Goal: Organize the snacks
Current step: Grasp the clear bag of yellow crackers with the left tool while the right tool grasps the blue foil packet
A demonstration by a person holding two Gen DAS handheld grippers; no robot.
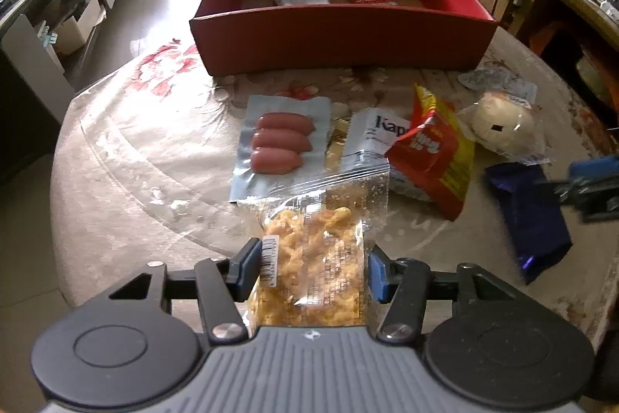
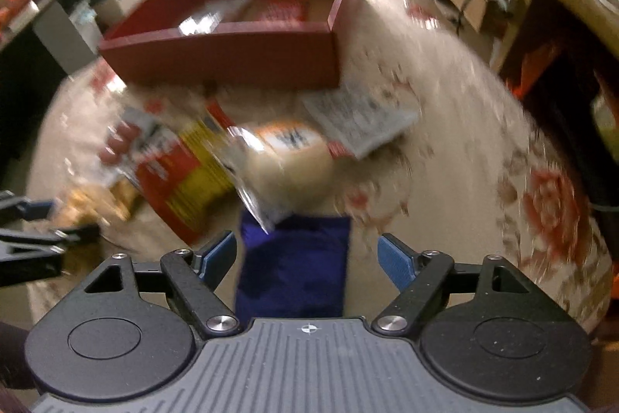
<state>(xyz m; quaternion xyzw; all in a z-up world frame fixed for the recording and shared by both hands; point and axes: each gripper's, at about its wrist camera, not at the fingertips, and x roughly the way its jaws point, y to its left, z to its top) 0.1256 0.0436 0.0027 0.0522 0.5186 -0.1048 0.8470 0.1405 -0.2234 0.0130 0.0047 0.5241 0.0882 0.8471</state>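
My left gripper (image 1: 312, 269) is shut on a clear bag of yellow snacks (image 1: 309, 235), its blue pads pressing both sides of the bag just above the table (image 1: 135, 161). My right gripper (image 2: 307, 254) stands open over a dark blue packet (image 2: 294, 269), with a gap at each pad; this view is blurred. The blue packet (image 1: 530, 215) lies at the right in the left wrist view, with the right gripper (image 1: 572, 186) beside it. The red box (image 1: 340, 45) stands at the back with a few packets inside.
Between the grippers and the box lie a sausage pack (image 1: 280, 142), a white packet (image 1: 371, 138), a red and yellow packet (image 1: 433, 157) and a wrapped bun (image 1: 501, 122). A printed packet (image 2: 359, 119) lies near the box (image 2: 232, 60). Shelves stand beyond the table.
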